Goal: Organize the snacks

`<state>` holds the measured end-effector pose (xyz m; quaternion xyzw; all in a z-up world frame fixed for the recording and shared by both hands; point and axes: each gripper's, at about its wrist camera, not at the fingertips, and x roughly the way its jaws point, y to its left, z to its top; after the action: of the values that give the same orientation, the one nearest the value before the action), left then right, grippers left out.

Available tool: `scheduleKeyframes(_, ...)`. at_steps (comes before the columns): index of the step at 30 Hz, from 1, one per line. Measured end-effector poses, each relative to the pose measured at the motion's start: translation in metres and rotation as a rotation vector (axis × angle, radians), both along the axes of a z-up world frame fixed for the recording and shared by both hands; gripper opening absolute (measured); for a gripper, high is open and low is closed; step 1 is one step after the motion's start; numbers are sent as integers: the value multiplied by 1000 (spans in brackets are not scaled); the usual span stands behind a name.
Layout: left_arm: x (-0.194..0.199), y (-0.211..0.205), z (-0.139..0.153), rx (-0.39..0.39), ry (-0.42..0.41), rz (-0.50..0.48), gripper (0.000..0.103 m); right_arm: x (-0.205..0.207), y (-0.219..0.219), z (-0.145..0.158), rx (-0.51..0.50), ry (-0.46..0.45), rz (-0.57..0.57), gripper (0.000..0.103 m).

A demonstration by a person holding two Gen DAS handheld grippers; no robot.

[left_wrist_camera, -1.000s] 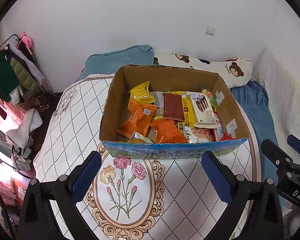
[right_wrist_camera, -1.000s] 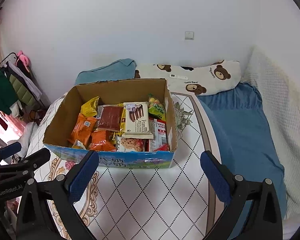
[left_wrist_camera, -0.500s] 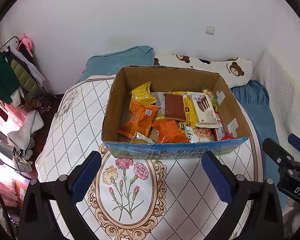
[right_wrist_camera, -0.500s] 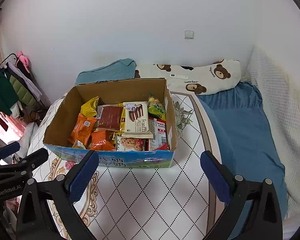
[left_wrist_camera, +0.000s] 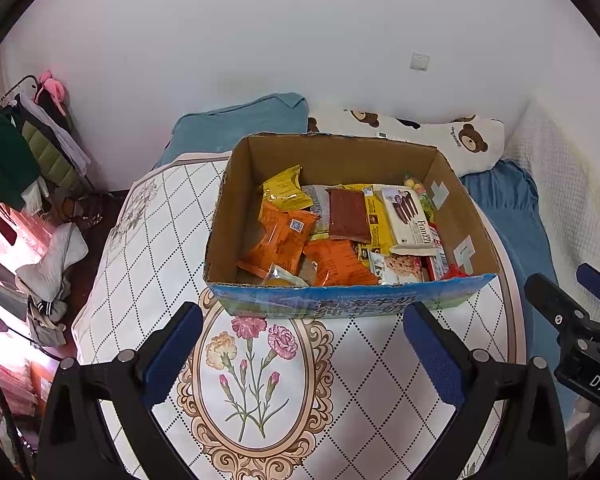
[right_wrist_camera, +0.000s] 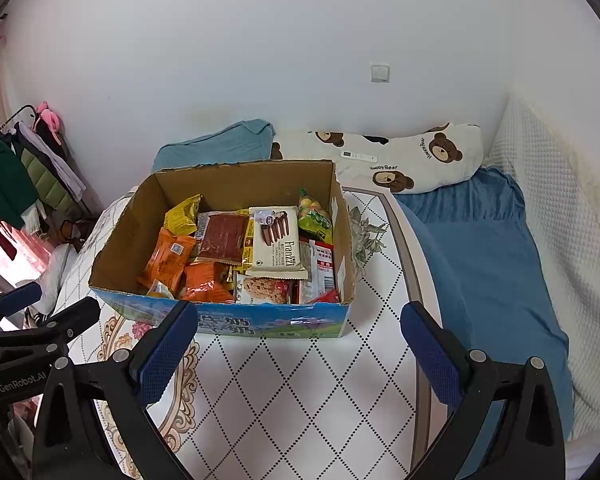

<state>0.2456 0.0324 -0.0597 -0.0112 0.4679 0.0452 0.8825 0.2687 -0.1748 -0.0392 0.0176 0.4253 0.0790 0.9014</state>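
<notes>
Looking down both wrist cameras, I have the cardboard box (left_wrist_camera: 348,300) of snacks straight ahead of the two tools, sitting on the quilted floral mat (left_wrist_camera: 260,380) spread over the bed. My left gripper (left_wrist_camera: 302,354) has its jaws spread wide with nothing between them, and my right gripper (right_wrist_camera: 296,344) is the same, wide apart and empty; neither touches the box. In the left view the box lies ahead and slightly right of centre, its printed blue front wall facing me and its long axis running side to side across my reach. In the right view it sits ahead and to the left, so its right-hand end falls nearest that tool. The packets are heaped inside: orange packets (left_wrist_camera: 278,236) toward the left end, a yellow sachet (left_wrist_camera: 286,188) behind them, a dark red packet (left_wrist_camera: 348,216) in the middle, and the white Franzzi wafer pack (right_wrist_camera: 276,240) lying on top with its long side running front to back, a green candy bag (right_wrist_camera: 316,218) by the right wall. I judge the wafer pack is the right gripper's easier pick, the orange packets the left's; either must come down over the front wall.
</notes>
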Motion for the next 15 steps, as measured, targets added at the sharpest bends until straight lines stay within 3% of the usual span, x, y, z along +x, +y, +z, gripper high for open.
scheduleKeyframes(15, -1, 0, 2, 4, -6, -1, 103, -1, -1, 1, 5, -3, -5, 103)
